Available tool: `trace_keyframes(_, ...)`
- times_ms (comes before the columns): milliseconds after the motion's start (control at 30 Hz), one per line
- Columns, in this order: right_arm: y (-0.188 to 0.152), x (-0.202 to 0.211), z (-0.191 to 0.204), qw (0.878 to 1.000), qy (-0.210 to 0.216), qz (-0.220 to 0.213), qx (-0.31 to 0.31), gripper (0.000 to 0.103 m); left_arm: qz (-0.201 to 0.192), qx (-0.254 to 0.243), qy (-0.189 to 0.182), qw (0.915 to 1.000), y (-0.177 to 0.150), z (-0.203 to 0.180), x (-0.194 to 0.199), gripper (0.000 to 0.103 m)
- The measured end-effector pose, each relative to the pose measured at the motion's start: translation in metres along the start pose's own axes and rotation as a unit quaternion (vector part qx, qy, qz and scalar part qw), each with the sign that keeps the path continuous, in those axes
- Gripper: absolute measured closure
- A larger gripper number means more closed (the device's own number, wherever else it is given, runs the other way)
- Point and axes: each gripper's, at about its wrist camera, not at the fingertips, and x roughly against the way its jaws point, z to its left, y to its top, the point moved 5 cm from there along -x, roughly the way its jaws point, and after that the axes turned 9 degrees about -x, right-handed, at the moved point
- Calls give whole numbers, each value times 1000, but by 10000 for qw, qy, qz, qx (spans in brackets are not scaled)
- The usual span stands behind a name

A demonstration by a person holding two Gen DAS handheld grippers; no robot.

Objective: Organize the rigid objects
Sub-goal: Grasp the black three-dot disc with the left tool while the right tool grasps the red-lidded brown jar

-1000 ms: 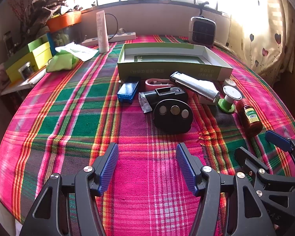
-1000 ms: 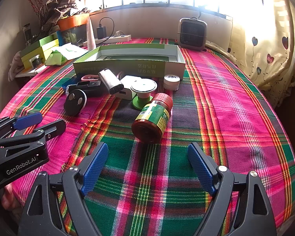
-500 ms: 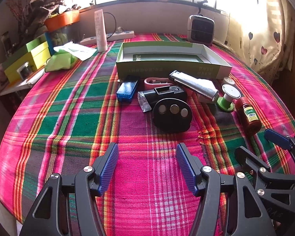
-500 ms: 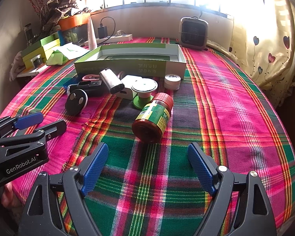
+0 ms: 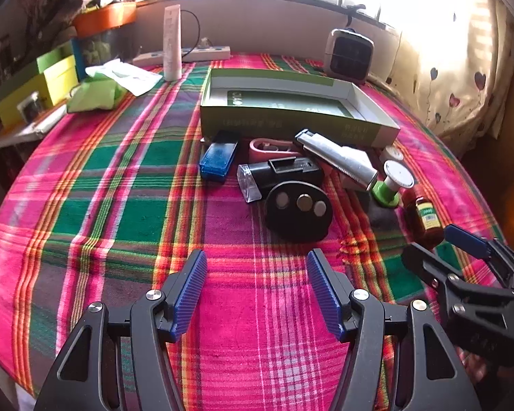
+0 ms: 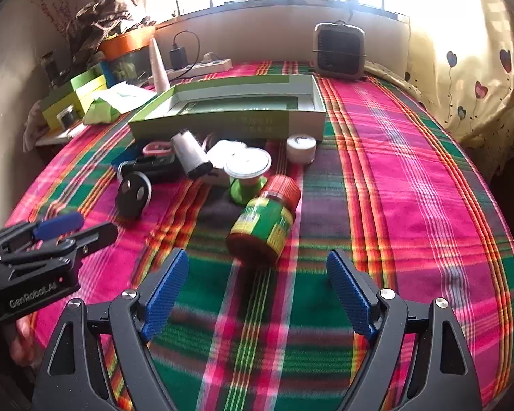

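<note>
An open green box sits on the plaid cloth; it also shows in the right wrist view. In front of it lie a blue case, a pink item, a black torch, a silver tube, a black oval holder with three discs, a green-based spool, a white tape roll and a red-capped jar on its side. My left gripper is open and empty, short of the oval holder. My right gripper is open and empty, just short of the jar.
A small heater stands at the back by the wall. A power strip, a white tube, green and yellow boxes and a green cloth crowd the back left. A heart-print curtain hangs on the right.
Both grippers have moved slightly forward toward the objects. The jar sits a little closer to my right gripper. Jaws stay open.
</note>
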Motion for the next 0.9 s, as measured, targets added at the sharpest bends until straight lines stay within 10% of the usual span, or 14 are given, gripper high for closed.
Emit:
trace_keyframes(367,25,-12,-9,9997,-20,37,-243,21,206,130,-560,9981,19,-4,-13,43)
trace_keyframes(900,27,-17,-29,9991,-216,93,-359,60,137,248,-773,9966,35,0,-26,54)
